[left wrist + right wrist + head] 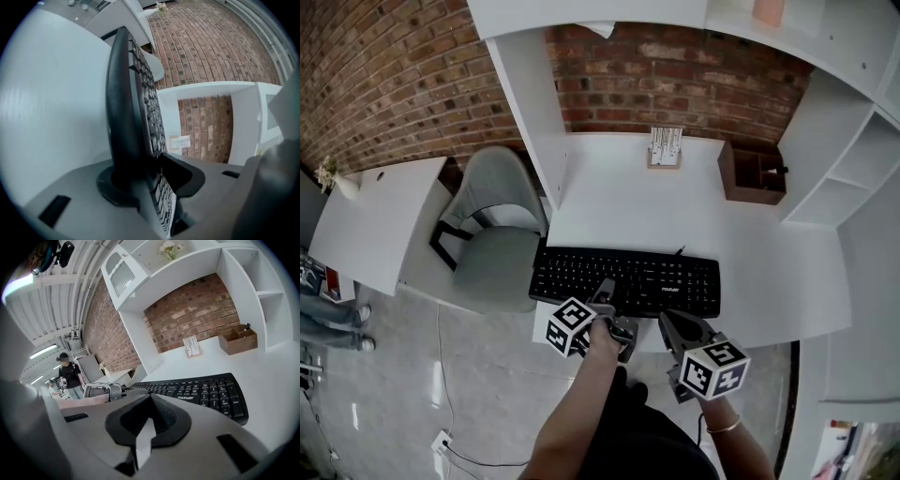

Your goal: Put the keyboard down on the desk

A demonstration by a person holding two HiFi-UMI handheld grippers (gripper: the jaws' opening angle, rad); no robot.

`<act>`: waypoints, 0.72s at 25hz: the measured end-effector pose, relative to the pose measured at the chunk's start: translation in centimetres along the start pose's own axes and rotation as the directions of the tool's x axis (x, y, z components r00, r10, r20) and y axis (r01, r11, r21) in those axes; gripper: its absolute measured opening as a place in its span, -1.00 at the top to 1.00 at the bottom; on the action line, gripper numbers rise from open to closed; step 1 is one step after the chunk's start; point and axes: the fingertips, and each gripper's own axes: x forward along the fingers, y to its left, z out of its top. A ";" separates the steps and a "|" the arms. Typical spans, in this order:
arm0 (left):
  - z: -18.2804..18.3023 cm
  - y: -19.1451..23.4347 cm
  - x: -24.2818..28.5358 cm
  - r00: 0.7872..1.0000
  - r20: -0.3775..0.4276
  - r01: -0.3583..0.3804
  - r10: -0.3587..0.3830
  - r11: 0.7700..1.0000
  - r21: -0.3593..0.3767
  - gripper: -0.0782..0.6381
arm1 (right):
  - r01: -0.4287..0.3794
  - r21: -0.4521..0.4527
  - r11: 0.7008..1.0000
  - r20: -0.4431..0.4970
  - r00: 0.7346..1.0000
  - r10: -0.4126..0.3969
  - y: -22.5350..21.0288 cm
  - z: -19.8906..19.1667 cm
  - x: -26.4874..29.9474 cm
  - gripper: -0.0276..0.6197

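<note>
Black full-size keyboard [628,279] w/ white lettering lies flat on white desk [694,202], keys up, along the front edge. Its left end sticks out a bit past the desk's left side, twd the grey padded chair [492,234].

L gripper [605,292] is at the keyboard's near edge, left of centre. In the left gripper view its jaws stand apart w/ the keyboard's edge [124,103] between them: underside twd one pad, keys twd the other. Key-side pad looks just clear of the keys, so grip reads slack, not clamped.

R gripper [670,323] sits just in front of the keyboard, right of centre, not touching it. In the right gripper view its jaws [147,420] are closed together, nothing between; keyboard [201,392] lies on the desk beyond the tips.

Both point fwd and somewhat down. Marker cubes face up at the person's wrists.

At back of desk: small wooden holder w/ white cards [665,148] by the red brick wall [675,75], and open brown wooden box [753,173] at back right. White side table [375,220] stands left of the chair. Person in dark top [70,376] stands far off in the right gripper view.
</note>
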 end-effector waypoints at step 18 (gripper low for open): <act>-2.4 -0.3 -0.4 0.948 -0.215 -0.141 0.234 0.917 0.374 0.02 | -0.028 -0.017 0.999 0.011 1.000 0.028 0.0 0.2 -0.4 0.90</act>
